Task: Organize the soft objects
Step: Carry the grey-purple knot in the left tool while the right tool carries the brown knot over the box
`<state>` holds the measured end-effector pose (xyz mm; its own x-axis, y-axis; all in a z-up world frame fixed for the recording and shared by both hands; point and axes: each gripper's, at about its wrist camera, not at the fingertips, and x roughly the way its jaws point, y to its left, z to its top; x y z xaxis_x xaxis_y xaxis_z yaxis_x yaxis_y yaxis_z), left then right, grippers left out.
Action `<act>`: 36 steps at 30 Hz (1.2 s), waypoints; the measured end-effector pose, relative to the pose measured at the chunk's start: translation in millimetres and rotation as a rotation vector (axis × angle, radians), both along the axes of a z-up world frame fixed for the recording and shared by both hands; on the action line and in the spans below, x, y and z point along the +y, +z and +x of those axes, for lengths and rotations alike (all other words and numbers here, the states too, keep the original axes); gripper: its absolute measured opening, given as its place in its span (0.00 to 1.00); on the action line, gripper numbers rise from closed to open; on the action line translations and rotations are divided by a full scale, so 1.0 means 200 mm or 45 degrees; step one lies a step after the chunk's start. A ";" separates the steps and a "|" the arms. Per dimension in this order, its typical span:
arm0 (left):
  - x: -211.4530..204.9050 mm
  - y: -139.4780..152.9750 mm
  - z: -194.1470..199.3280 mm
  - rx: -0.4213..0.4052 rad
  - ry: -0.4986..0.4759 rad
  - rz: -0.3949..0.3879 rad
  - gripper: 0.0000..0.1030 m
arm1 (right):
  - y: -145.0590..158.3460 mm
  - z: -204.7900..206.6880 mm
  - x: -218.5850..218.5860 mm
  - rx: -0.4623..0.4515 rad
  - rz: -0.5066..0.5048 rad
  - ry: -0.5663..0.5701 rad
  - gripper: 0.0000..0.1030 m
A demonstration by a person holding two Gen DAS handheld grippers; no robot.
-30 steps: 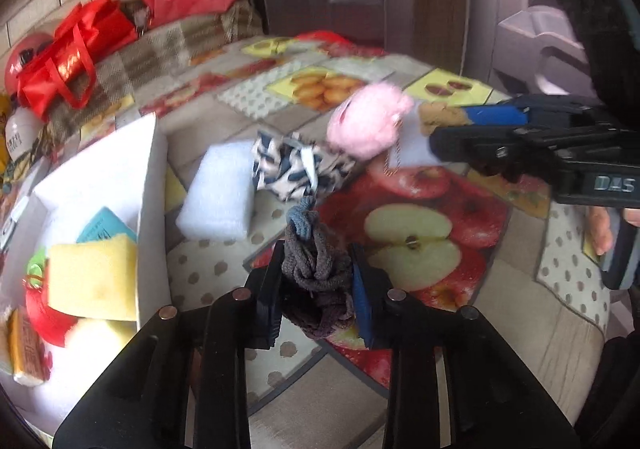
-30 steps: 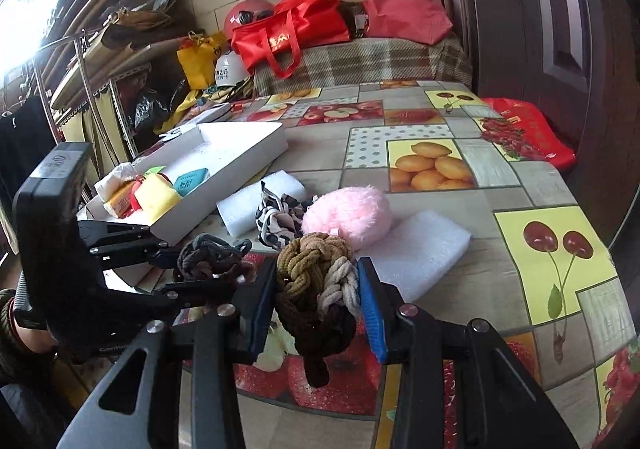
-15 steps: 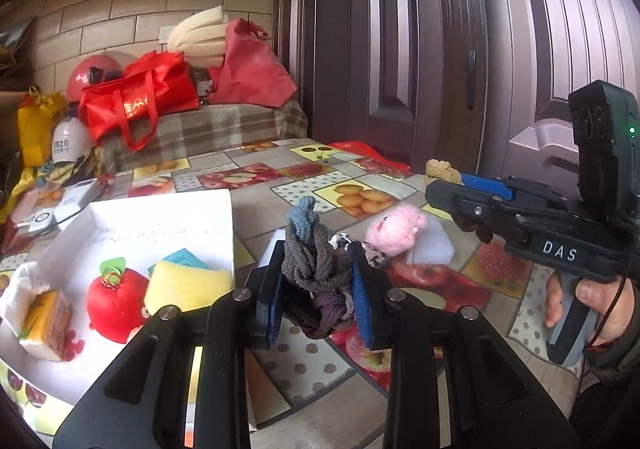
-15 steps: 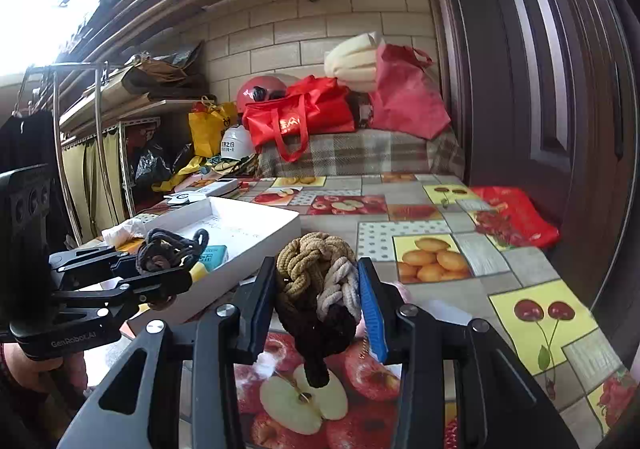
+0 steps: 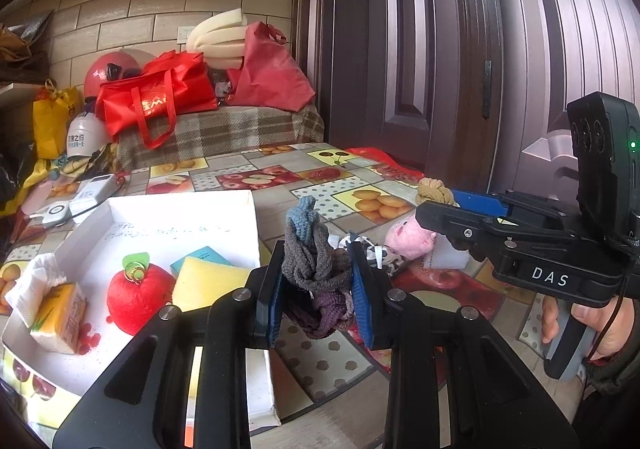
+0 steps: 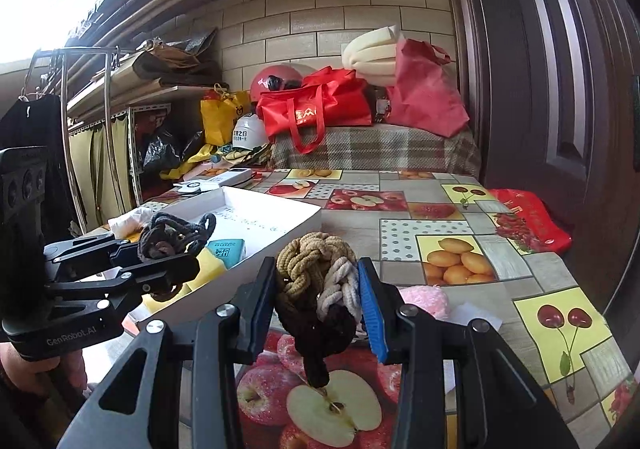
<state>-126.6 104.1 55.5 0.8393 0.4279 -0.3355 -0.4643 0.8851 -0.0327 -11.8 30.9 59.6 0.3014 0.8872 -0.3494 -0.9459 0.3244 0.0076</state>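
Above table [image 5: 320, 361], at 12 o'clock from each camera: left gripper [image 5: 318, 285] clamps grey-purple knotted bundle [image 5: 316, 281]; right gripper [image 6: 318, 299] clamps tan-brown knotted bundle [image 6: 320, 289]; both light, squashy, likely snag-prone; grip mid-knot; white box [image 5: 180, 221] at 10 o'clock.

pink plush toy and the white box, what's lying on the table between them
In the left wrist view, a black-and-white patterned scrunchie lies between the pink plush toy and the white box, partly hidden behind the left gripper and its grey knotted bundle.
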 end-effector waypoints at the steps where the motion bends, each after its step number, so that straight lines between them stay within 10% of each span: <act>1: 0.00 0.00 0.00 0.004 0.010 0.003 0.27 | 0.00 0.00 0.00 0.004 -0.001 -0.002 0.39; 36: 0.15 0.00 -0.13 -0.001 0.151 0.001 0.28 | -0.06 -0.10 0.26 0.032 -0.076 0.093 0.39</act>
<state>-152.0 133.7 54.7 0.7829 0.5245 -0.3347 -0.5659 0.8238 -0.0327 -31.8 82.3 47.8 0.2272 0.8837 -0.4093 -0.9668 0.2553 0.0146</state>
